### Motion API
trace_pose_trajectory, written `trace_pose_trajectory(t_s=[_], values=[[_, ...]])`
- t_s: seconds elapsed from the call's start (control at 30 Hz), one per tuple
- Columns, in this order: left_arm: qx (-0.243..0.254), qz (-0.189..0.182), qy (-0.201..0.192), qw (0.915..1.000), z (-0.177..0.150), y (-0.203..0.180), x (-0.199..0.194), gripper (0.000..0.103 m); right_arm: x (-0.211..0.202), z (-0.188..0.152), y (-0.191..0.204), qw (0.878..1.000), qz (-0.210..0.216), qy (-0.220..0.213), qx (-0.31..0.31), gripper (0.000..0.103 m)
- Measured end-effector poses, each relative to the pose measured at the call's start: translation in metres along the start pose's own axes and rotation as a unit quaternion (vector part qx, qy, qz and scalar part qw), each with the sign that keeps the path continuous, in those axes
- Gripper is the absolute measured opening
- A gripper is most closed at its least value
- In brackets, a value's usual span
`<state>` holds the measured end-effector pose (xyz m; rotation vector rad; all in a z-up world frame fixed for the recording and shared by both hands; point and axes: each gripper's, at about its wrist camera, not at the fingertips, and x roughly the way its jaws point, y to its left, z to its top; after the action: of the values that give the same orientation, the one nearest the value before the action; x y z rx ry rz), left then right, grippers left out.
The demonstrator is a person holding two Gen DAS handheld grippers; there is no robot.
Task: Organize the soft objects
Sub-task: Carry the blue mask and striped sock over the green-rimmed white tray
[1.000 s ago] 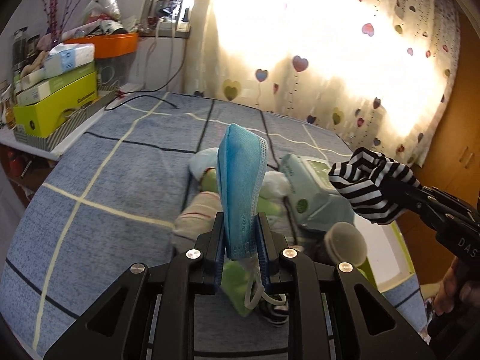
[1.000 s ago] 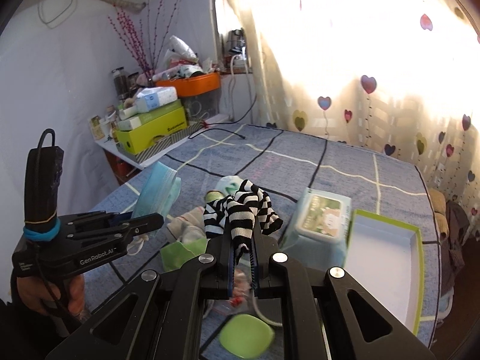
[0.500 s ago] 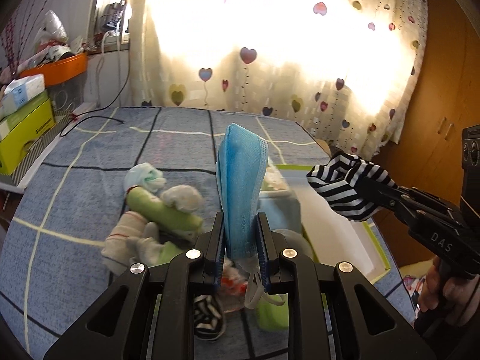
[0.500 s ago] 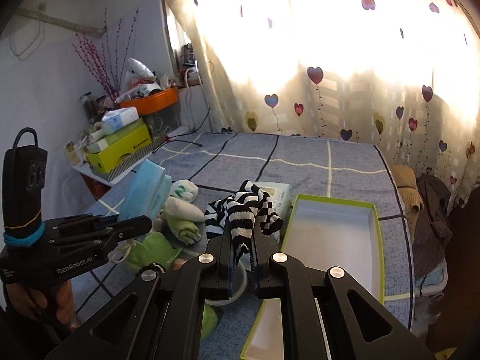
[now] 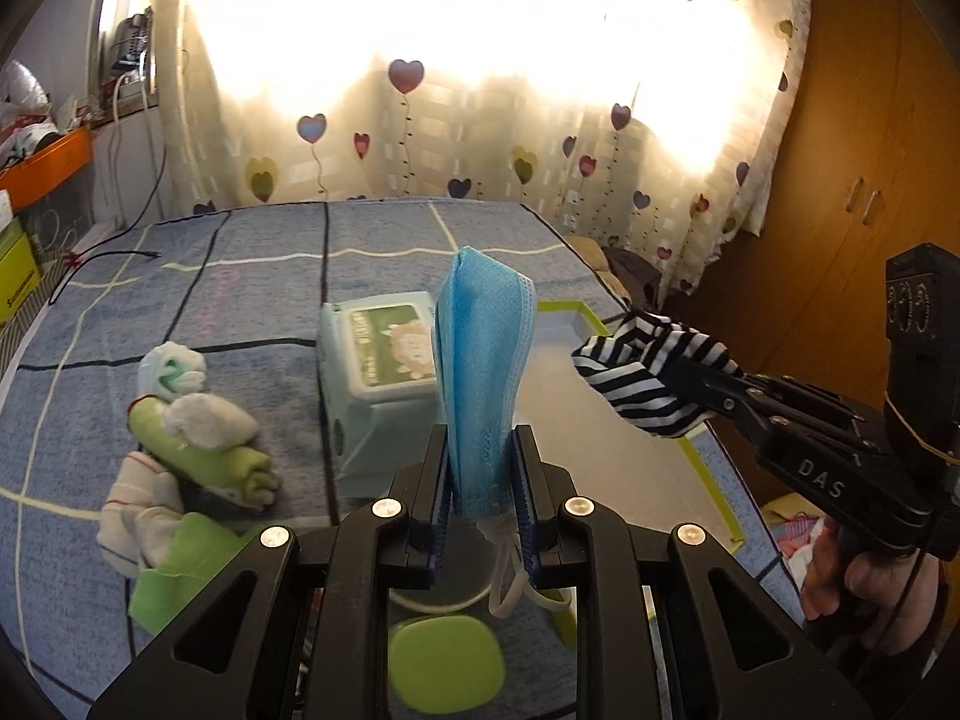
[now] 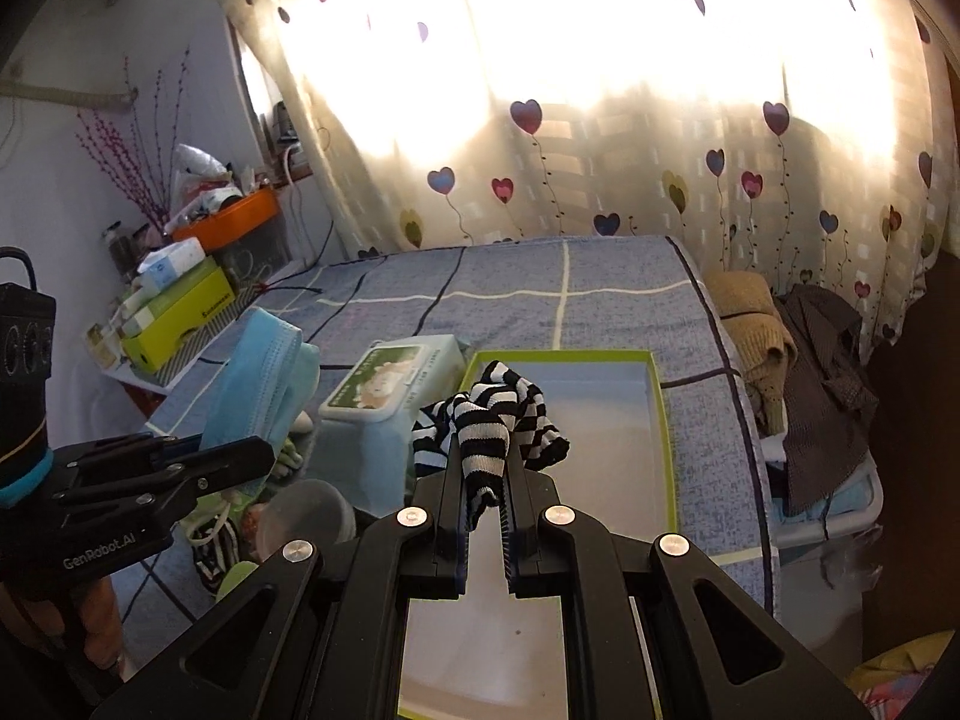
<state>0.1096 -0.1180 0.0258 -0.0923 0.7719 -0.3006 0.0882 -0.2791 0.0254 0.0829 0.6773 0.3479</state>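
mask point(image 5: 483, 354): light blue | sock point(image 6: 486, 420): black-white stripes | tray point(image 6: 659, 396): white, green rim | curtain point(image 6: 600, 138): cream, hearts

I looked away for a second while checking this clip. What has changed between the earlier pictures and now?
Both grippers swung to the right, away from the sock pile and toward the green-rimmed box; the right gripper now hangs over it. Nothing was taken up or released: the left gripper still clamps the blue face mask, the right still clamps the striped sock. The wipes pack and pile lie as before.
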Motion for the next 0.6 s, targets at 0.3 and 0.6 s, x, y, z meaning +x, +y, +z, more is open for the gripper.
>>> trace_pose_trajectory(t_s=[0.3,0.6], values=[[0.003,0.001,0.047,0.9989,0.005,-0.022,0.043,0.02,0.035,-0.007,-0.035,0.999,-0.016,0.035,0.021,0.008],[0.005,0.001,0.08,0.9968,0.007,-0.035,0.075,0.02,0.063,-0.005,-0.056,0.998,-0.026,0.054,0.028,0.011]])
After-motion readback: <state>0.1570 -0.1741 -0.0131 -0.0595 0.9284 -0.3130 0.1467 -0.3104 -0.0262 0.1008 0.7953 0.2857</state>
